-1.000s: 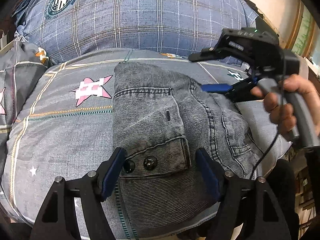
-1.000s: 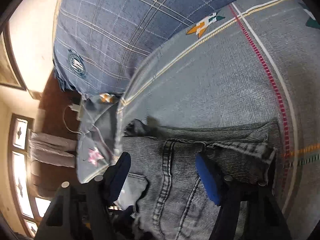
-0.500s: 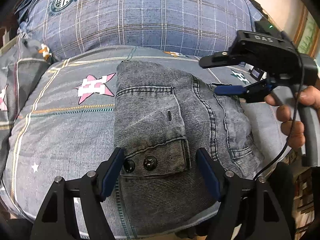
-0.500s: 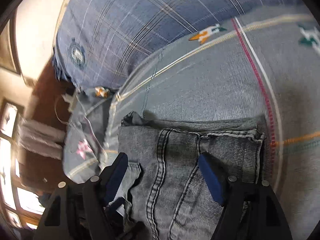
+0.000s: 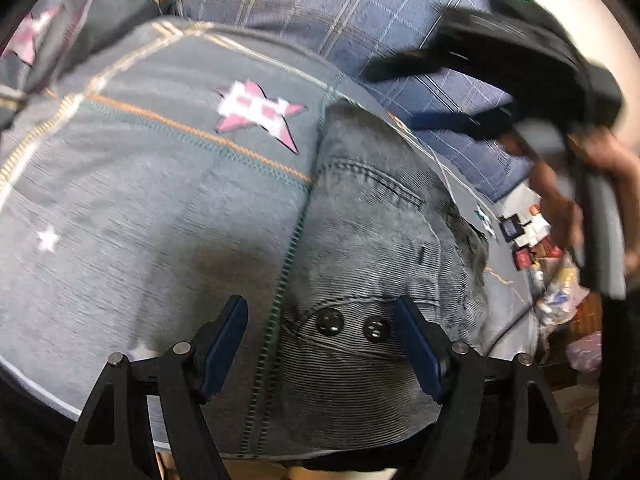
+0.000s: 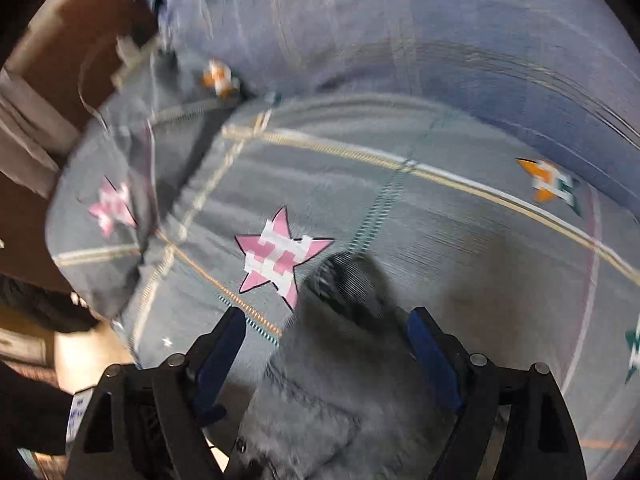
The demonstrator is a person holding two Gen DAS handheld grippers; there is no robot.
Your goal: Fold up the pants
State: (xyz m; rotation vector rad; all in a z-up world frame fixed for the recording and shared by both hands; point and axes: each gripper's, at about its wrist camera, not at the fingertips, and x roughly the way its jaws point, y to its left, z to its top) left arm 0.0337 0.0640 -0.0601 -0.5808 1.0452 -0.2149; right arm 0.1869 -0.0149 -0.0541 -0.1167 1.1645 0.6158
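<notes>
Folded grey jeans (image 5: 372, 248) lie on the patterned bedcover (image 5: 140, 200); left gripper (image 5: 322, 344) and right gripper (image 6: 326, 354) hover above, fingers spread wide, holding nothing.

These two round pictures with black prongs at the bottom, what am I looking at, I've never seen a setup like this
Each picture comes from a fisheye camera mounted on a hand-held tool, looking forward along its two fingers. There is no robot: a person holds one tool in each hand.

The left-hand view shows the left gripper with its blue-padded fingers spread open above the folded grey denim pants, which lie on a grey patterned bedspread with a pink star. The pants' two dark snap buttons sit between the fingers. At upper right, blurred, is the other tool in the person's right hand.

The right-hand view shows the right gripper, also open, above the same pants. A blue plaid pillow lies behind.

Neither tool holds anything.
</notes>
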